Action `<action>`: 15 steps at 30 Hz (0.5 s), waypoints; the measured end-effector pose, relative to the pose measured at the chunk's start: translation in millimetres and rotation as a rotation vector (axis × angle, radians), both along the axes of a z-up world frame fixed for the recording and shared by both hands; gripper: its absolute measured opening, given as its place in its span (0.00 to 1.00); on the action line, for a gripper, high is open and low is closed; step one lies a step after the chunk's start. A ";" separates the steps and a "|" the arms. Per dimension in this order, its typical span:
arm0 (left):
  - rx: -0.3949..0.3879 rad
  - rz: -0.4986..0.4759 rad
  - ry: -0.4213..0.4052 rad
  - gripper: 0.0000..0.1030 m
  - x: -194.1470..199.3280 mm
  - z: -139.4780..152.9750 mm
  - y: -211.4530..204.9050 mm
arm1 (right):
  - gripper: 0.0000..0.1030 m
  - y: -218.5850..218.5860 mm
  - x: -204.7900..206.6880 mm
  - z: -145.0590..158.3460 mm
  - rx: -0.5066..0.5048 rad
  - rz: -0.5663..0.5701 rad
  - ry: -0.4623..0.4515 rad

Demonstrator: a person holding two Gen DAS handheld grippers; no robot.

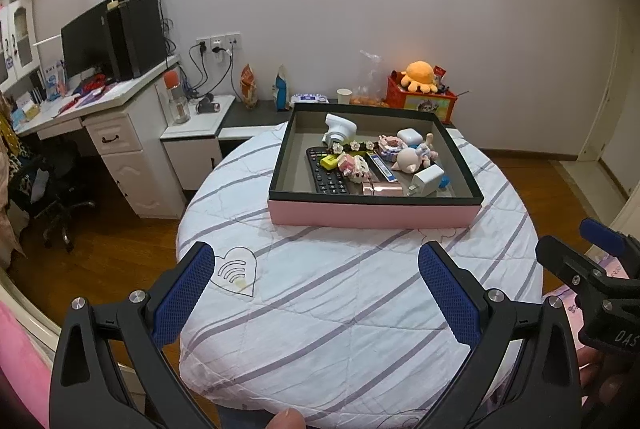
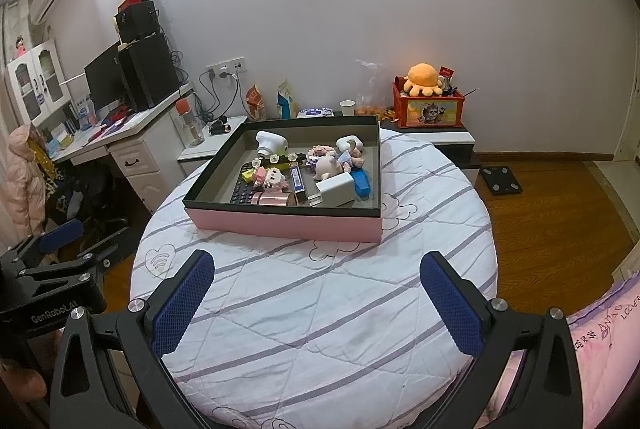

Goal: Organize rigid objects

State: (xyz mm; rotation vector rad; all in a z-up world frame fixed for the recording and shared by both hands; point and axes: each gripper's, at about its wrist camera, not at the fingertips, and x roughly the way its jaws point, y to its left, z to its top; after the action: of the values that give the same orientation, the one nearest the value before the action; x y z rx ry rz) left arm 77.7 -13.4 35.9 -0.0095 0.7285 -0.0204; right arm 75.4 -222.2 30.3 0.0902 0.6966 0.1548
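Note:
A pink box with a black rim stands at the far side of a round table under a striped white cloth. Inside lie a black calculator, a white thermometer gun, a white charger, an earbud case, a rose-gold case and small block toys. My left gripper hangs open over the near cloth, well short of the box. My right gripper is open too, holding nothing.
A white desk with a monitor and a black tower stands left, with an office chair below. Behind the table a low cabinet carries snack bags, a paper cup and a red crate with an orange plush. A scale lies on the wood floor.

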 end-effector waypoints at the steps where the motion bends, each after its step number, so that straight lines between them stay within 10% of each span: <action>1: 0.003 0.004 0.006 1.00 0.5 -0.8 0.0 | 1.00 0.1 0.3 0.2 0.000 0.000 -0.001; 15: -0.001 0.021 -0.004 1.00 3.9 1.1 1.5 | 1.00 0.9 6.5 0.3 0.006 -0.002 0.000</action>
State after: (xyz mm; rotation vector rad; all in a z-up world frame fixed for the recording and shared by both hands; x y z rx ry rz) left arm 81.6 -11.9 37.0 -0.0184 0.7246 -0.0007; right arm 82.0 -221.3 30.6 0.0968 0.6962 0.1548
